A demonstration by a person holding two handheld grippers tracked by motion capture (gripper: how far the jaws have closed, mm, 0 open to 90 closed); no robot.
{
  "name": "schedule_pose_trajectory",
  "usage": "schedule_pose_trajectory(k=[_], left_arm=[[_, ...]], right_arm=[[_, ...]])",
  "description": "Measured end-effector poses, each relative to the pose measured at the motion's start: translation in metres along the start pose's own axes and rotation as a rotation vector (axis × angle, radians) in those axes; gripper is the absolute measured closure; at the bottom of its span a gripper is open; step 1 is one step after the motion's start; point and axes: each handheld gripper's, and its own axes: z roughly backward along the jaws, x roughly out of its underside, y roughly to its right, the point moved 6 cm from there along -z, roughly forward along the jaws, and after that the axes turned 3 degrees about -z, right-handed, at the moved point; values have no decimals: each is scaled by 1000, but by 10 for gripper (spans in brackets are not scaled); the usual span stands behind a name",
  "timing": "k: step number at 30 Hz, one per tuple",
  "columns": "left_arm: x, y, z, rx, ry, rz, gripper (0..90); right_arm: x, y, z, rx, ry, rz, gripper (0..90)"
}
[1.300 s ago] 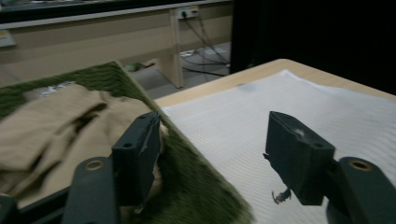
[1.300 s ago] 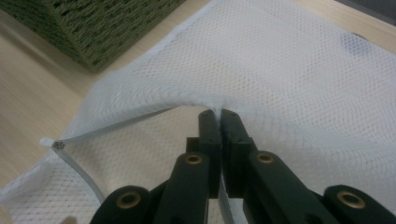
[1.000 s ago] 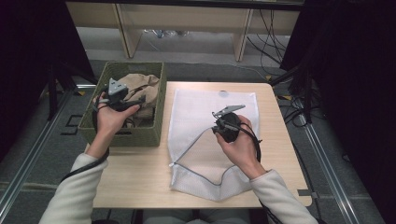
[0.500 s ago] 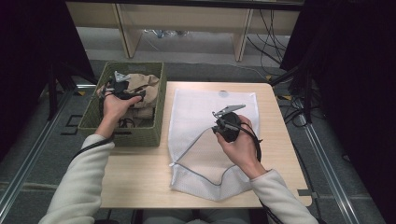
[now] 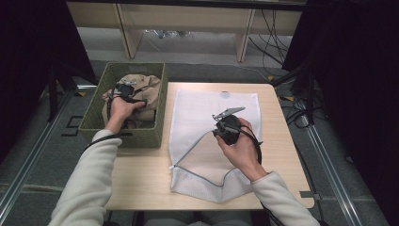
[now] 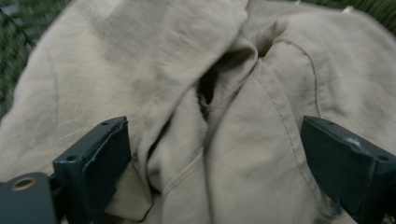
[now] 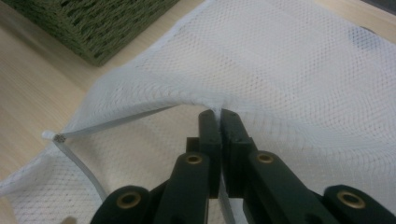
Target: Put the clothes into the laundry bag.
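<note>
We are lowering our left gripper (image 5: 123, 90) deeper into the green basket (image 5: 92, 120), onto the beige garment (image 6: 196, 93), a little farther from us than before. Its jaws have just been opening and now straddle a fold without pressing it.

Left gripper (image 5: 123, 90) partly hidden in beige cloth (image 5: 141, 89).

One green woven basket (image 5: 155, 134), one beige garment (image 5: 146, 92), one white mesh bag (image 5: 207, 108), two tongs, one table (image 5: 141, 183)

Cables (image 5: 273, 28) trail, seemingly, beneath a wooden shelf (image 5: 188, 16).
</note>
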Motion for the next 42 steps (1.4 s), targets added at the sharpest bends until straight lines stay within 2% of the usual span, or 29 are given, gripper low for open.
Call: schedule_pose_trajectory(k=[2,3,5,8,9,10,12,15,18,19,20,22,24,25,31,33,34,35,36,37,38,40,42], left_arm=[[2,0,-5,-6,-19,6,77],[4,-1,-6,-1,-39,-1,71],[6,0,-11,7,-67,14,58],[6,1,-14,31,-82,28,58],[5,2,-14,30,-80,27,63],[3,2,-11,30,-78,9,69],[-3,7,-5,49,-54,3,102],[-11,16,1,65,-18,-36,87],[-8,19,-3,71,-42,-64,64],[-5,19,-6,68,-54,-54,52],[-2,17,-10,66,-65,-52,39],[2,18,-14,68,-91,-45,18],[4,19,-18,70,-88,-39,7],[4,19,-19,73,-95,-38,2],[8,19,-24,76,-139,-20,9],[11,19,-24,68,-180,-31,117],[13,19,-25,66,-185,-37,165],[13,19,-25,65,-198,-42,213],[14,19,-26,71,-200,-48,271],[13,20,-26,74,-202,-53,302],[13,20,-26,82,-206,-63,324],[13,19,-25,80,-214,-73,405],[13,17,-25,80,-211,-59,480]], right_arm=[[1,-1,-1,-3,-8,-17,895],[0,1,-1,0,-1,-3,895],[-1,1,-1,1,0,-10,895],[-2,3,-2,1,9,-7,895],[-1,2,-2,-7,-4,-7,895],[0,2,-2,-4,-11,-21,895],[-1,4,-2,-3,1,-4,895],[-1,2,-2,-4,-5,-26,895],[-1,3,-2,-3,-3,-16,895],[-1,3,-2,-4,-3,-14,895],[-1,1,-1,-6,-5,-34,895],[-1,0,-1,-7,-7,-30,895],[-1,0,-2,-8,-9,-32,895],[-1,0,-3,-8,6,-34,895],[0,2,-3,-13,-12,-23,895],[0,2,-2,-11,-9,-33,895],[-2,5,-3,-4,12,16,895],[-1,5,-2,4,6,-9,895],[-1,5,-2,-8,3,-19,895],[-1,5,-1,-3,4,-17,895],[0,5,0,-4,-5,-37,895],[-1,8,-1,-2,5,-19,895],[-1,8,1,-2,-2,-38,895]])
